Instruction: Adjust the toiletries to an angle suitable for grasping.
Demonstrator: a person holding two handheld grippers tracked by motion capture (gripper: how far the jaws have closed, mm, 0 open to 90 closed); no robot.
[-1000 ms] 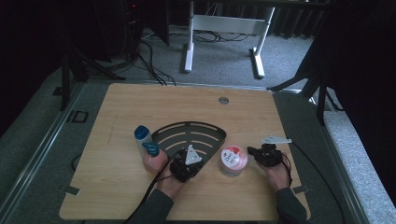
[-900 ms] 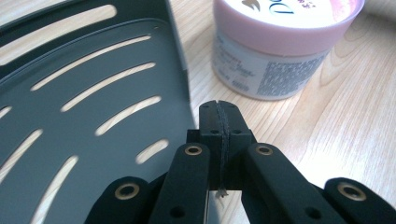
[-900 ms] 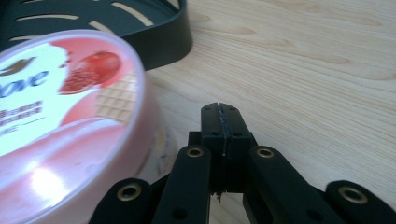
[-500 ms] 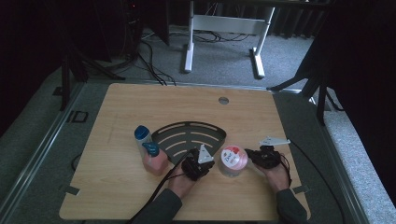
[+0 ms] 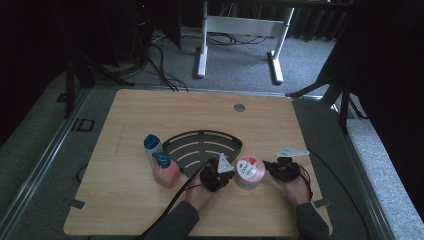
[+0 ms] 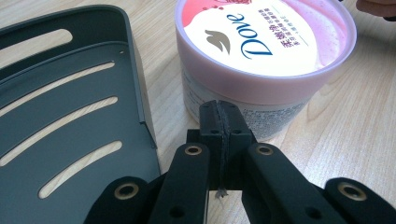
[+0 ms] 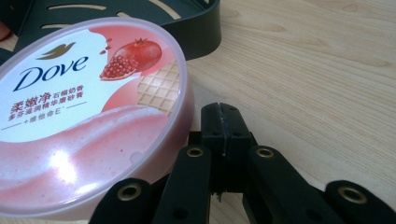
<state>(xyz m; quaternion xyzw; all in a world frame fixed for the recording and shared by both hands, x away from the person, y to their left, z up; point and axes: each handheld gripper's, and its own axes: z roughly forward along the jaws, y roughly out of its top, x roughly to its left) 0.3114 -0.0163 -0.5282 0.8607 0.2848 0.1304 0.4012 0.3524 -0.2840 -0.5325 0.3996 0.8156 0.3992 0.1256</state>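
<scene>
A round pink Dove tub (image 5: 248,172) with a pomegranate lid stands on the wooden table, just right of a dark slotted corner shelf tray (image 5: 200,145). My left gripper (image 5: 216,176) is shut, its jaws pressed together and empty, with the tips close to the tub's (image 6: 261,51) left side, beside the tray's (image 6: 70,107) straight edge. My right gripper (image 5: 278,169) is shut too, empty, and sits just off the tub's (image 7: 88,116) right side. The left gripper (image 6: 219,116) and the right gripper (image 7: 223,122) each show closed tips in their own views.
A blue-capped bottle (image 5: 152,147) and a pink bottle with a blue pump top (image 5: 166,169) stand left of the tray. A round cable hole (image 5: 239,107) lies near the table's far edge. Beyond the table are a white desk frame (image 5: 240,35), cables and carpet.
My left gripper has shifted right from beside the pink bottle to just left of the Dove tub. The right gripper has stayed put.
</scene>
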